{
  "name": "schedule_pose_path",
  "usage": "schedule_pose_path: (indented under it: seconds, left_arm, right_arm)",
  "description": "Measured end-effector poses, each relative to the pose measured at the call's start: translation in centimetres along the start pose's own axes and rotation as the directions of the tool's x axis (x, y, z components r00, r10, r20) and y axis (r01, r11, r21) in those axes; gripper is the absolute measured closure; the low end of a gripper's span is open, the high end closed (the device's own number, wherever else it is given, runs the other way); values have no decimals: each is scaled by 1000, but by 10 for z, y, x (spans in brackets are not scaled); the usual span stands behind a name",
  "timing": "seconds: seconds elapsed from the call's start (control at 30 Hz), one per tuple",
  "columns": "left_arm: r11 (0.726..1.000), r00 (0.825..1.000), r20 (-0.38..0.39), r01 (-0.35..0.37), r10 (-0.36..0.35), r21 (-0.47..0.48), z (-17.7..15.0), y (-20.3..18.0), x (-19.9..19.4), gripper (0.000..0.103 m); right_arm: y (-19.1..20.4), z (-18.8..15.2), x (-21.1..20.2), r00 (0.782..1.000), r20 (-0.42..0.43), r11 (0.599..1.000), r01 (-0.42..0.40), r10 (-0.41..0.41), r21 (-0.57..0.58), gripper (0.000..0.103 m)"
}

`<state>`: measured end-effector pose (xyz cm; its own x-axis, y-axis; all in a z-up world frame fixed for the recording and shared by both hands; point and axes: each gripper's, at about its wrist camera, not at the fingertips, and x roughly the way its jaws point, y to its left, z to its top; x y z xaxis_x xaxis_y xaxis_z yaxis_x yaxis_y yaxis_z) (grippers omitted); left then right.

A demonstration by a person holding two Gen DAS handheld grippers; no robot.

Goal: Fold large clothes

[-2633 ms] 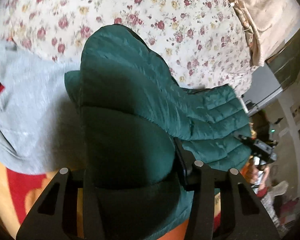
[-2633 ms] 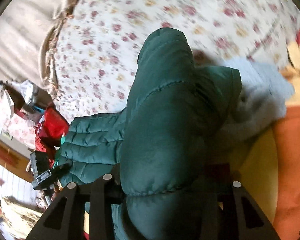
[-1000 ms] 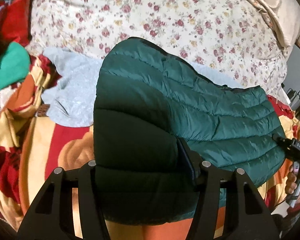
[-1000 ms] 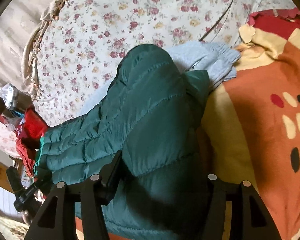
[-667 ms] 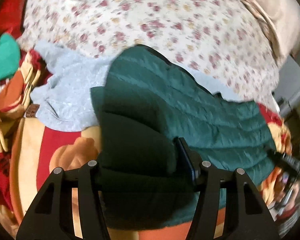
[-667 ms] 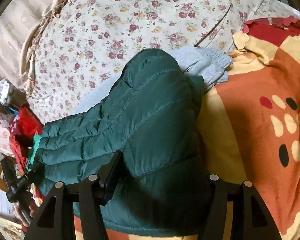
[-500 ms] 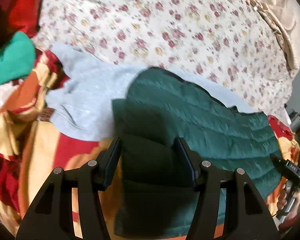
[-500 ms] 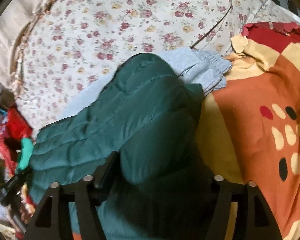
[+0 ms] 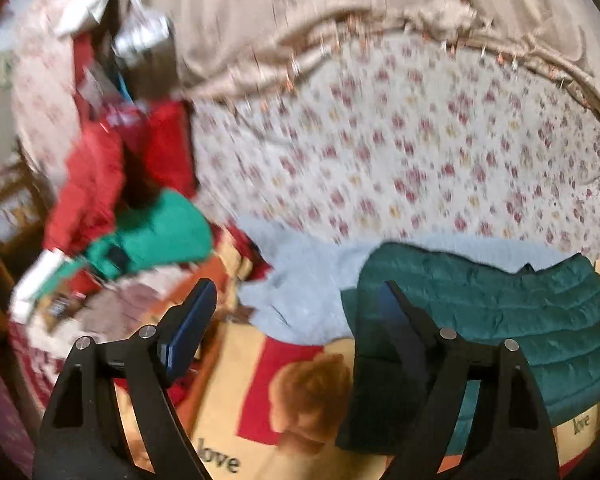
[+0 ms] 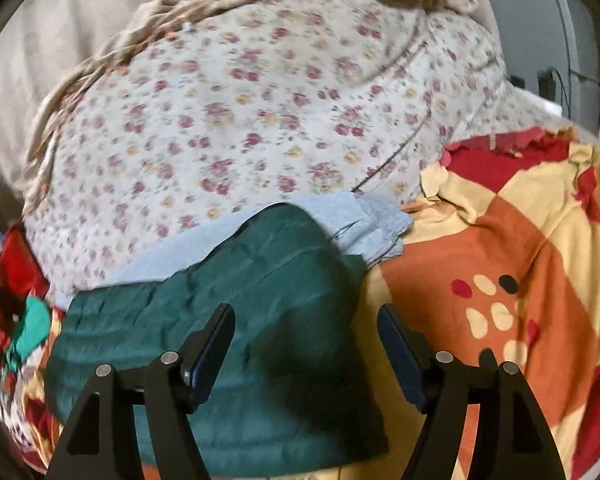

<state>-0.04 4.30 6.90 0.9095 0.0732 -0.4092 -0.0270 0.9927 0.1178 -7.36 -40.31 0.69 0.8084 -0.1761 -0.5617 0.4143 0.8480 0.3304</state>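
Two grippers are hanging spread and empty over the bed: the left gripper is sitting beside the jacket's left edge, the right gripper above its near right corner. The green puffer jacket is lying folded on the orange blanket, its far edge overlapping a grey garment near the floral sheet. Being puffy and slick, the jacket is likely springing open or sliding off the grey garment if left unpressed.

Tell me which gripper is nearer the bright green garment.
Left. The left gripper hangs open just right of the bright green garment; the right gripper is over the dark green jacket.
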Motion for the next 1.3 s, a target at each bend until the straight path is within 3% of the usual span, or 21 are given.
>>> schedule_pose_path:
  seconds: [0.13,0.33,0.47,0.63,0.83,1.3]
  left_arm:
    - [1000,998,57,2,-2,4,-3,-4,-42,14]
    - [999,998,47,34,-34,3,-11,-18,-82,14]
    - [997,997,25,71,-70,-11,-21,-23,-98,14]
    - [992,992,-8,125,-125,5,-37,-29,-119,14]
    - [976,974,-73,216,-215,6,-53,-38,-133,14]
    - [964,960,-125,260,-251,55,-72,-61,-140,14]
  right_arm:
    - [38,-20,-32,999,1,994,-41,42,-105,32]
    - [98,-51,-72,998,47,959,-33,48,-283,32]
    - [118,-74,-89,997,42,951,-55,71,-304,32]
    - [127,-100,-89,997,-20,955,-74,71,-287,32]
    - [135,-124,-91,999,-40,946,-31,19,-324,32]
    - [131,-139,-85,996,-72,939,28,-56,-342,32]
